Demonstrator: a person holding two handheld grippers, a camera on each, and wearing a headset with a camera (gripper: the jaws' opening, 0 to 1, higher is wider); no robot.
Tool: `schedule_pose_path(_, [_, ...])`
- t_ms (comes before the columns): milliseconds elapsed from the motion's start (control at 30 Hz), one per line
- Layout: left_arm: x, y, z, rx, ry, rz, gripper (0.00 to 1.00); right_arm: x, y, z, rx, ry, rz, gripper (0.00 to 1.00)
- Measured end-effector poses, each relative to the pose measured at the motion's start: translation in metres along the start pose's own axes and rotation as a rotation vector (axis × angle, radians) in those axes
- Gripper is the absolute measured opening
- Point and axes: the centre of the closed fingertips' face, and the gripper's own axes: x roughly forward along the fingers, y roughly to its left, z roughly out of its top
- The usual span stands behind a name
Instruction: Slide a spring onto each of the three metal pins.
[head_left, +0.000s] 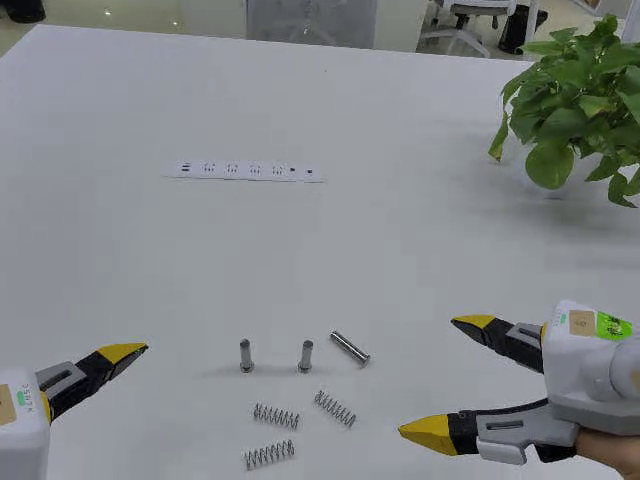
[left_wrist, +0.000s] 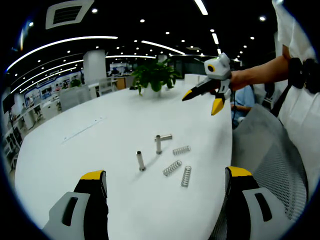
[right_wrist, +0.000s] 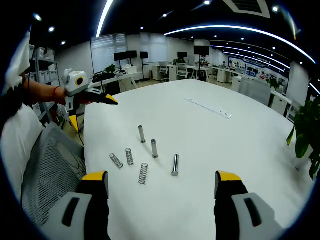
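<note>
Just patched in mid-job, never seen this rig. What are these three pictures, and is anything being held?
No robot arm: a person holds a two-jaw gripper in each hand. One picture comes from a headset camera looking down at the table; the two round ones come from cameras riding on the grippers. The right gripper and left gripper are both open and hold nothing. On the table, the left pin and middle pin stand upright; the third pin lies flat. Three springs lie loose nearer the person.
</note>
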Motion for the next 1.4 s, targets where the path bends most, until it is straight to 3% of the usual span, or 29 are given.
schedule_pose_path(733, [0.007,0.013,0.001,-0.018,-0.013,-0.001,1.00,0.038,-0.024,0.016,-0.033,0.049,0.033,0.77])
schedule_pose_path(1400, [0.010,0.017,-0.004,-0.038,-0.020,0.002,1.00,0.077,-0.044,0.013,0.010,0.167,0.024,0.55])
